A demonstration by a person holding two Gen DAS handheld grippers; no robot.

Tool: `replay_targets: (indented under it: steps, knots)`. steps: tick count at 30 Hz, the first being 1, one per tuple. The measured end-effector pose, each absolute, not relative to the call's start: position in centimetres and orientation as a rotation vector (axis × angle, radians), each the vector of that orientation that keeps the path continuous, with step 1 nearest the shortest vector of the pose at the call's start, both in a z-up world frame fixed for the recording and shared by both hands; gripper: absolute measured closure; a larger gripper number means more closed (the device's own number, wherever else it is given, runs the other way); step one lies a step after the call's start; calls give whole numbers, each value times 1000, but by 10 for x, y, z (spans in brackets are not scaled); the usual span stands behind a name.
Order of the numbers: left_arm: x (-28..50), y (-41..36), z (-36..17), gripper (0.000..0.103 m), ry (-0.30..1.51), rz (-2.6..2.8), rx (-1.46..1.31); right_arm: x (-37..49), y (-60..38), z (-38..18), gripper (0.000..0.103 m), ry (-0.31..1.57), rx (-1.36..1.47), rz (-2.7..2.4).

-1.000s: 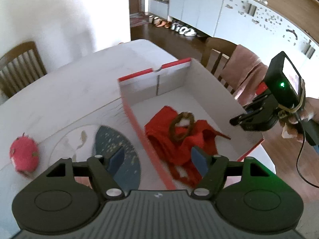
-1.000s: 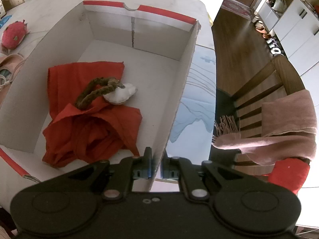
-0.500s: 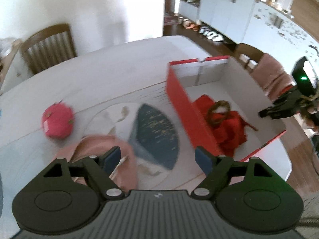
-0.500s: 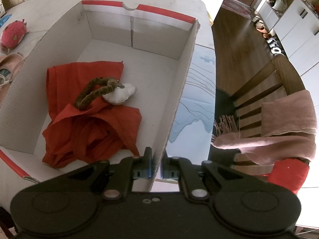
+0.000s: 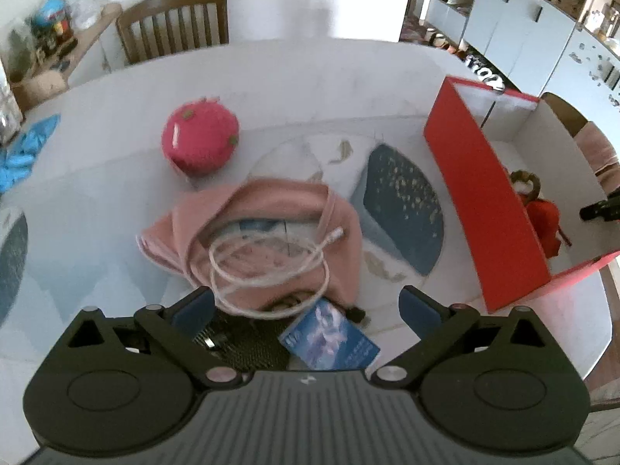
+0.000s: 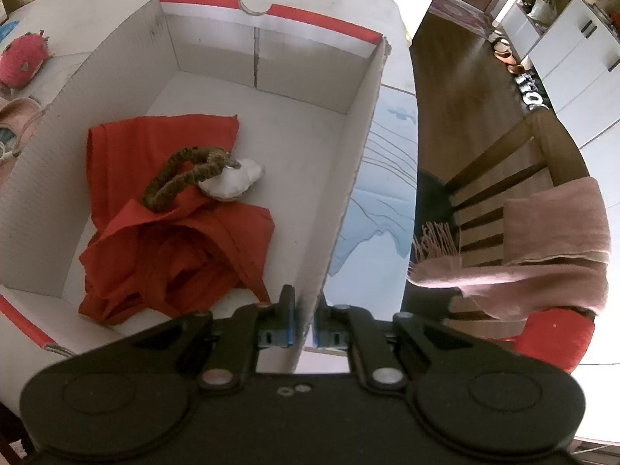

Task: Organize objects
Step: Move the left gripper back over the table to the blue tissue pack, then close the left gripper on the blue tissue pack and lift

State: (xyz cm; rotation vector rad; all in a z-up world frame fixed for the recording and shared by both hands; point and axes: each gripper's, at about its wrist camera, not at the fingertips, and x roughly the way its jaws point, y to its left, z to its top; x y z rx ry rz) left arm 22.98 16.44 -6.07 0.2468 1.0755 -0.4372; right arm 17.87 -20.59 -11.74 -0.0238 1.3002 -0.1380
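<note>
My left gripper (image 5: 306, 304) hangs over a pile on the white table, its jaws opening wide with nothing pressed between them. Below it lie a pink cloth (image 5: 267, 240), a coiled white cable (image 5: 271, 267), a blue-and-white packet (image 5: 329, 341) and a dark mesh item (image 5: 240, 341). A pink dragon-fruit toy (image 5: 199, 143) sits farther back. The red-and-white cardboard box (image 6: 348, 162) holds a red cloth (image 6: 166, 224), a brown ring (image 6: 178, 178) and a white shell-like piece (image 6: 232, 182). My right gripper (image 6: 304, 321) is shut on the box's near wall.
A dark blue printed patch (image 5: 403, 209) marks the tablecloth between the pile and the box (image 5: 488, 201). Blue cloth (image 5: 23, 151) lies at the table's left edge. Wooden chairs (image 5: 174, 23) stand around; one at the right carries a pink scarf (image 6: 542, 248).
My left gripper swung left from the box to above the pink cloth pile and its jaws spread wider. The right gripper stayed clamped on the box wall.
</note>
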Motion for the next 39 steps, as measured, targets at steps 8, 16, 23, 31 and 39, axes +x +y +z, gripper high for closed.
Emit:
replay_targets:
  steps: [8, 16, 23, 31, 39]
  knots:
    - [215, 158, -107, 1, 1174, -381, 181, 178, -205, -117, 96, 1300, -28, -143]
    - [218, 153, -135, 1, 1238, -312, 135, 179, -205, -117, 96, 1300, -30, -142]
    - [223, 147, -148, 1, 1243, -268, 161, 178, -204, -117, 95, 1298, -41, -141]
    - [225, 148, -153, 20, 1250, -249, 186, 177, -204, -117, 95, 1296, -43, -136]
    - [221, 151, -143, 45, 1262, -255, 178, 177, -205, -117, 95, 1295, -44, -128]
